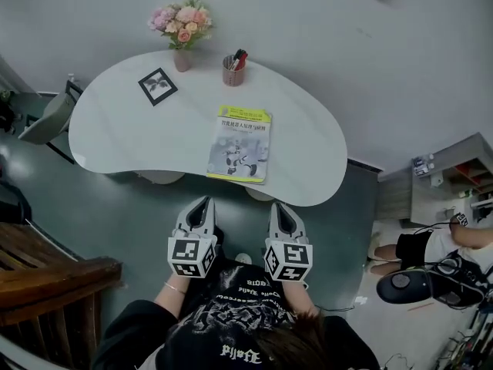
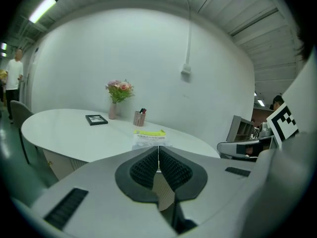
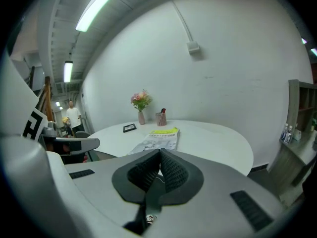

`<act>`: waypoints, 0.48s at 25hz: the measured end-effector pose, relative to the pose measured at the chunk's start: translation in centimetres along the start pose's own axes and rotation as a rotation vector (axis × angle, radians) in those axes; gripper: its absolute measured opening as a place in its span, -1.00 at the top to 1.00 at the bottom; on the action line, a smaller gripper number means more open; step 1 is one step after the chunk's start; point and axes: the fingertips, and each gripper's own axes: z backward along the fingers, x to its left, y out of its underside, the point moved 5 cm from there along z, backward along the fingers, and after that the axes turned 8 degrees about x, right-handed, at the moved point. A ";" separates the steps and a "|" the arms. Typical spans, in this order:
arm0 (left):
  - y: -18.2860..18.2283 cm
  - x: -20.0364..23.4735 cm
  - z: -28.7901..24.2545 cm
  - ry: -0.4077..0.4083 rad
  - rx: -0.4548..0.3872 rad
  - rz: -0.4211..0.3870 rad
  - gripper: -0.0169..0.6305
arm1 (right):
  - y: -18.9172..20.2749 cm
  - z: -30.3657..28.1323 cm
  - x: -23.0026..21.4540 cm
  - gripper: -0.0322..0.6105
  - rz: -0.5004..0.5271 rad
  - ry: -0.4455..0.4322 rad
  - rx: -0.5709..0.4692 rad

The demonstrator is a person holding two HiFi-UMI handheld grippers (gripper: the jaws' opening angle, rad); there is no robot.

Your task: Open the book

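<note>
The white curved table (image 1: 115, 137) carries the closed book (image 1: 240, 143), lying flat near its front edge with the cover up. Short of that edge, the left gripper (image 1: 204, 203) and right gripper (image 1: 279, 208) hang side by side, the 2 pairs of jaws pressed together on nothing. Behind the book stand a flower vase (image 1: 182, 33), a picture frame (image 1: 157, 86) and a pen cup (image 1: 233, 71).

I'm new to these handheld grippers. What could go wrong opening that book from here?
The left gripper and right gripper are both shut, so they could shove the closed yellow-and-white book rather than lift its cover. Shoved, it might hit the brown pen cup beyond it.
</note>
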 end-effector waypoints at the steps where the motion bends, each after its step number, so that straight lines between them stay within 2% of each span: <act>1: -0.5 0.4 -0.7 0.009 0.001 -0.006 0.87 | -0.4 -0.7 0.0 0.81 -0.012 0.011 0.005; 6: -2.7 2.5 -4.1 0.052 0.011 -0.053 0.87 | -1.7 -3.9 0.0 0.81 -0.034 0.057 0.039; 12: -5.0 5.3 -7.2 0.101 0.034 -0.061 0.87 | -2.2 -7.1 0.0 0.81 -0.090 0.122 0.106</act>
